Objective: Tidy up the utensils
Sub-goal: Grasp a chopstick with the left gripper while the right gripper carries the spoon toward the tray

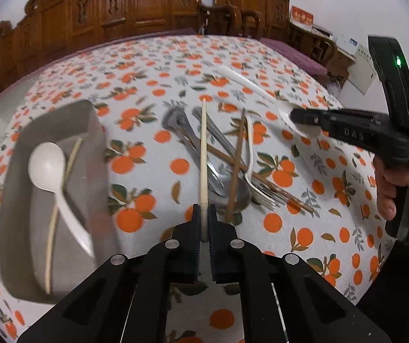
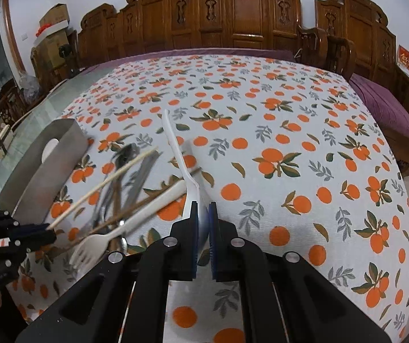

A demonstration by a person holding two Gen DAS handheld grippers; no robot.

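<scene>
Left claw is pressed together on a pale chopstick, pinching it right at its near end, so the stick juts straight ahead out of the claw, over the pile of metal cutlery, dark chopsticks and a white fork on the worktop. That stick looks light and stiff, and thin enough to swivel in the pads; held at the very tip like this, I'd say it could pivot or droop, and a hold nearer the middle would steady it.

Over to the right of the pile, the right claw is clamped on a white plastic spoon, gripping at the bowl end with the handle pointing away from the claw, past the far side of the pile. It seems raised off the cloth, though I can't be sure. Plastic like that is feather-light and a bit springy, and smooth too, so it may slip if squeezed on the curved bowl.

Left of the pile sits the grey tray, already holding another white spoon and a pale chopstick. It looks like both held pieces belong there.
</scene>
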